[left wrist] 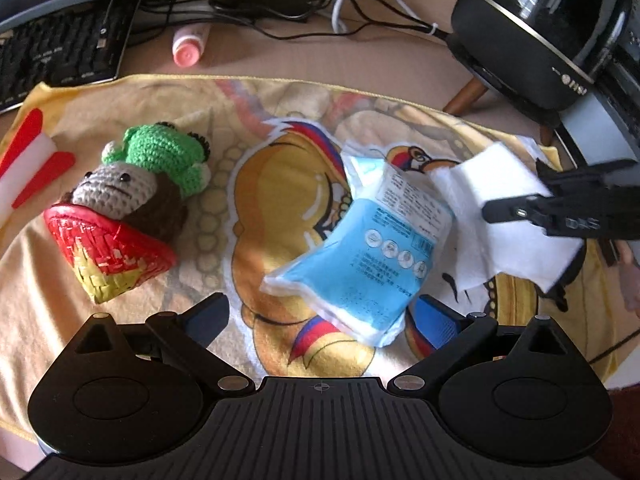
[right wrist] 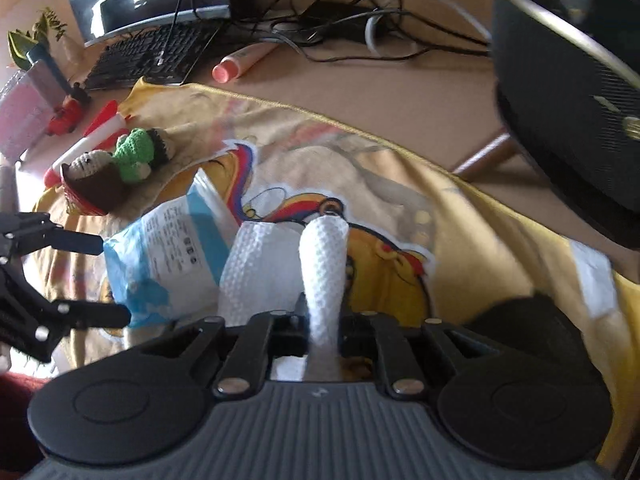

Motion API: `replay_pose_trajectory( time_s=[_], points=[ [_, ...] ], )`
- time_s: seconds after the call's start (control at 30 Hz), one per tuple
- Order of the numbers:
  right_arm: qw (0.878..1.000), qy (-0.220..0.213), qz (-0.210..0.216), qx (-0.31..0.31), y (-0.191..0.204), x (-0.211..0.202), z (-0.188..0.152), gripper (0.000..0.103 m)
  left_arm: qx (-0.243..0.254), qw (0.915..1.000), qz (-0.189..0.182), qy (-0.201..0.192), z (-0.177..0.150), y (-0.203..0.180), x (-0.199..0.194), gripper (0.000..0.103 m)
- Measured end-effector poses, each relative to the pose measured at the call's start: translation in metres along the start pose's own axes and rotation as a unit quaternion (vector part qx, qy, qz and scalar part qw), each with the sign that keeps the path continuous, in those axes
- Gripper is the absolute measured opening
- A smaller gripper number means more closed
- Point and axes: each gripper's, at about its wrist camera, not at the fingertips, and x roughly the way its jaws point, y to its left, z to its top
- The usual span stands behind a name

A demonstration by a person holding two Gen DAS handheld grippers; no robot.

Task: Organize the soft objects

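A blue and white tissue pack [left wrist: 360, 256] lies crumpled on a yellow cartoon towel [left wrist: 48, 280]. My left gripper [left wrist: 322, 316] is open, its blue-padded fingers standing either side of the pack's near end. Seen from the right wrist, the left gripper [right wrist: 114, 280] straddles the edge of the pack [right wrist: 160, 264]. My right gripper [right wrist: 324, 320] is shut on a white textured cloth [right wrist: 324, 264], which hangs folded above the towel beside the pack. In the left wrist view that cloth [left wrist: 500, 208] dangles from the right gripper [left wrist: 516, 212]. A green crochet frog [left wrist: 160, 156] and a grey-brown crochet doll [left wrist: 116, 192] rest in a red and yellow woven basket [left wrist: 108, 252].
Behind the towel lie a black keyboard [left wrist: 60, 48], a pink-capped tube [left wrist: 188, 46] and tangled cables [left wrist: 280, 4]. A large black appliance [left wrist: 540, 28] on wooden legs stands at the back right. A red and white felt piece [left wrist: 28, 160] lies at the towel's left edge.
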Motion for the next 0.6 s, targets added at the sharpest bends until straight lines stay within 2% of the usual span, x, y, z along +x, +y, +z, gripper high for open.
replay_pose_trajectory(
  time_s=[0.03,0.1,0.13,0.2,0.27,0.3,0.4,0.5,0.6],
  points=[
    [1.000,-0.011,-0.002,0.003,0.000,-0.008,0.000,0.036,-0.002,1.0000,-0.005,-0.004,0.000,0.001,-0.002,0.101],
    [0.999,-0.049,0.001,0.009,0.003,-0.032,0.001,0.063,0.000,0.9998,-0.016,-0.010,0.000,0.004,-0.005,0.101],
    [0.997,-0.075,0.009,0.016,0.005,-0.046,0.002,0.071,0.003,0.9998,-0.019,-0.007,-0.001,0.004,-0.005,0.101],
    [0.991,-0.127,0.036,0.034,0.008,-0.068,0.002,0.103,0.010,0.9996,-0.024,0.008,-0.004,0.004,-0.002,0.102],
    [0.986,-0.153,0.054,0.046,0.010,-0.079,0.004,0.103,0.020,0.9991,-0.027,0.027,-0.008,0.003,0.003,0.102],
    [0.985,-0.151,0.071,0.053,0.010,-0.077,0.004,0.103,0.029,0.9988,-0.027,0.029,-0.009,0.001,0.003,0.102],
    [0.985,-0.098,0.098,0.106,0.005,-0.054,-0.001,0.103,0.050,0.9977,-0.032,0.033,-0.012,-0.003,0.002,0.102],
    [0.987,-0.053,0.082,0.129,0.006,-0.030,-0.015,0.102,0.051,0.9976,-0.036,0.029,-0.012,0.001,0.000,0.102],
    [0.992,-0.041,0.024,0.115,0.014,-0.020,-0.027,0.102,0.041,0.9978,-0.040,0.032,-0.012,0.007,0.000,0.102]
  ],
)
